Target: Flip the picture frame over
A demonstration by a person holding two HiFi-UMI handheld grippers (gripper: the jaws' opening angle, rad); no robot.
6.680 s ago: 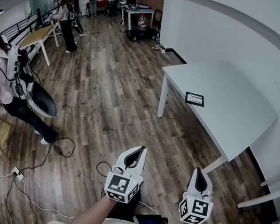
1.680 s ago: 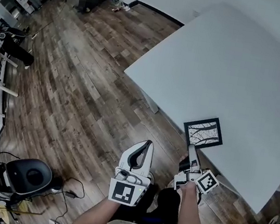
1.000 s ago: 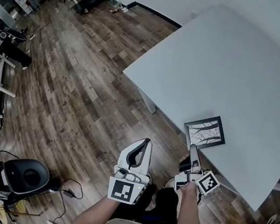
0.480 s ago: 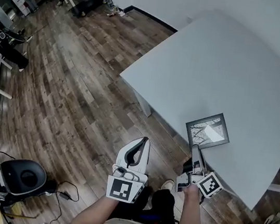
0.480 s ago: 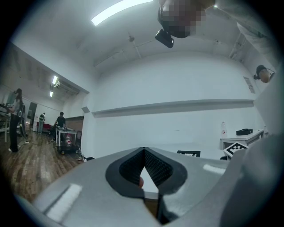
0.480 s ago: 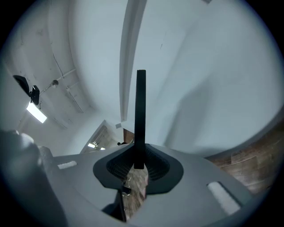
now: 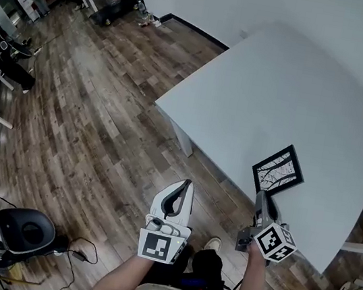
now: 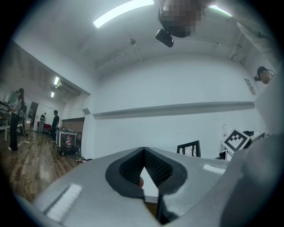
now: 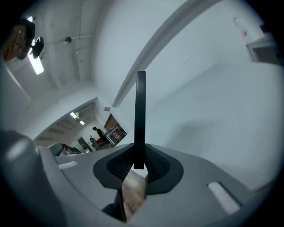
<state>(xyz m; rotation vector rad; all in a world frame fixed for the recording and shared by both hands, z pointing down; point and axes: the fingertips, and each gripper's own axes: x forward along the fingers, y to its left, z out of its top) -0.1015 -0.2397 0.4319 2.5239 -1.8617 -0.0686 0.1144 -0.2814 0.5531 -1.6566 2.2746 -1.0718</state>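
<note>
Picture frame [image 7: 278, 170], thin black rectangle, ribbed fingers [image 9: 156, 165]

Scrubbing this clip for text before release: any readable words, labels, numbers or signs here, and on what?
No readable text in any view.
Black-and-white marker cube on left gripper: square code pattern, no characters.
Black-and-white marker cube on right gripper: likewise.
Black rectangular picture frame in the right tongs: branch-like drawing, no caption.

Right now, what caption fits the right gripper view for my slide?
Right gripper clamping the picture frame, seen edge-on against the white table.
</note>
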